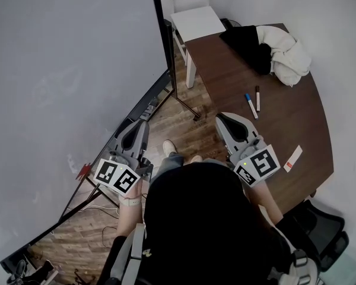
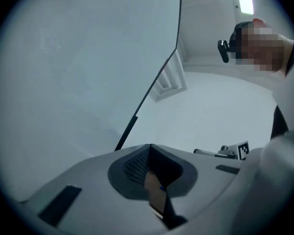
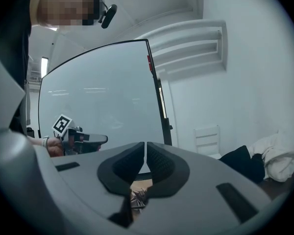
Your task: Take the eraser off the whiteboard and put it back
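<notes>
- My left gripper [image 2: 150, 148]: jaws closed tip to tip, with nothing between the pads. Only a sliver of wooden floor shows behind them.
- It is held level beside the whiteboard [image 1: 71, 70], close to the lower frame, and I cannot tell that it touches the board.
- My right gripper [image 3: 145, 146]: jaws drawn together to a hairline slit and holding nothing. It is held over the near edge of the table [image 1: 296, 123] and looks toward the board's right edge.
- Eraser: I cannot identify it with certainty in any view. The one candidate is a small white slab [image 1: 292, 158] with a red band, lying flat near the table's edge, just beside the right gripper's marker cube. What it is I cannot confirm.
- Board face: plain grey-white with faint smudges.
- Table: a blue-capped marker [image 1: 250, 105] and a dark marker [image 1: 257, 98] lie side by side. A heap of black and white clothing [image 1: 273, 49] sits at the far end.
- A white chair [image 1: 196, 19] stands beyond the table.
</notes>
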Tool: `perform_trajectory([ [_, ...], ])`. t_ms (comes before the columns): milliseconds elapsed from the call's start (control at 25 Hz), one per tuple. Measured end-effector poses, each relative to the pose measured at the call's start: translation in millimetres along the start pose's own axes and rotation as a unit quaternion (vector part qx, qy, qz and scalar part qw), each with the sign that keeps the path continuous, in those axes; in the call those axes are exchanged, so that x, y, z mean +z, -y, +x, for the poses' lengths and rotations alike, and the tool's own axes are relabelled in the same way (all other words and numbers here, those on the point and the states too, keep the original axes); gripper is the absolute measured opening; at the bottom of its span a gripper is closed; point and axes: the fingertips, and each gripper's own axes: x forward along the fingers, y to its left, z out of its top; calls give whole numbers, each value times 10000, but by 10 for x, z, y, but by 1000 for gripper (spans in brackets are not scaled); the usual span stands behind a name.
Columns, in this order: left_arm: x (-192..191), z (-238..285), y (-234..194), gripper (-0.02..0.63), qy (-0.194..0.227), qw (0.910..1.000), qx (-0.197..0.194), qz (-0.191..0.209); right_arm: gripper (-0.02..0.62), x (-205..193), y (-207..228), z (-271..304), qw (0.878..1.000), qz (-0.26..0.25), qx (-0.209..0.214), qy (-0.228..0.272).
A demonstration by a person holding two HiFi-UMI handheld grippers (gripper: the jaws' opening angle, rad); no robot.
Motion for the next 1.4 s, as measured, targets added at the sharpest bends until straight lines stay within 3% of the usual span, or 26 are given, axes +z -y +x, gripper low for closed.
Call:
perform_trajectory([
  [280,170,92,199,8,-193,9935,33,1121,28,113,-14,53,9999,-116,83,57],
  [600,208,151,334,8,-309,9810,150,1907,28,204,-48,73,9995,-223,188,74],
  [960,118,230,395,9,-413,9777,88,2056,28,228,-192,96,9974,-577,420,68],
  [1400,46,263,403,8,-468,9801,84,1928,28,135,-128,38,9983,-468,338,-25],
])
